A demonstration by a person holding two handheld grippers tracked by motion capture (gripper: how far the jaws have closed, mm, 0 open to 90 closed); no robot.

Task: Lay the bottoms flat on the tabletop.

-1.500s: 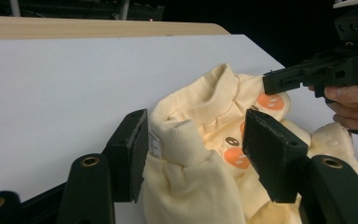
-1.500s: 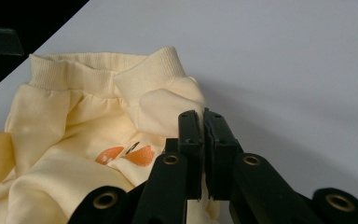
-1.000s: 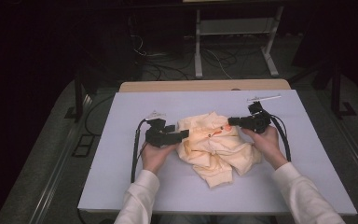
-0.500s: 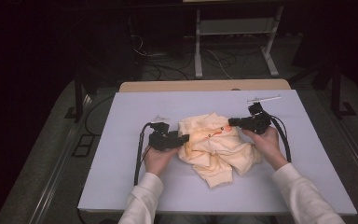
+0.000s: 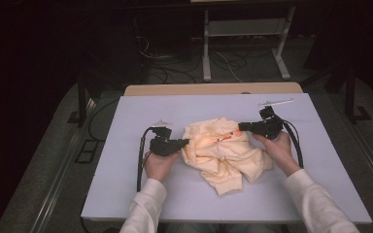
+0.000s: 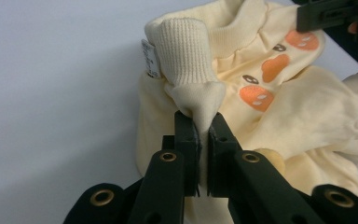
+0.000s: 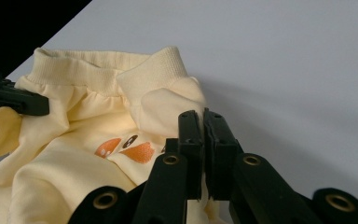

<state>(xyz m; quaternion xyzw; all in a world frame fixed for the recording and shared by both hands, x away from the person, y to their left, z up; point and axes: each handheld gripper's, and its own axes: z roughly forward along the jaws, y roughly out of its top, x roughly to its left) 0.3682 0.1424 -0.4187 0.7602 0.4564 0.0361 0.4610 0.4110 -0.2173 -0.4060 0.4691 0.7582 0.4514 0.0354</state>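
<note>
1. Cream garment (image 5: 226,153) lies bunched mid-table (image 5: 126,194); bare surface all round it.
2. Left tool (image 5: 186,142), jaws just closing, pinches fabric below a ribbed cuff (image 6: 182,51) at garment's left edge.
3. Right tool (image 5: 242,126), jaws together, grips fabric at garment's upper right edge.

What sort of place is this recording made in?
Probably a lab or workshop set up for recording: a plain white table, loose cables on the dark floor, and a metal stand behind.
</note>
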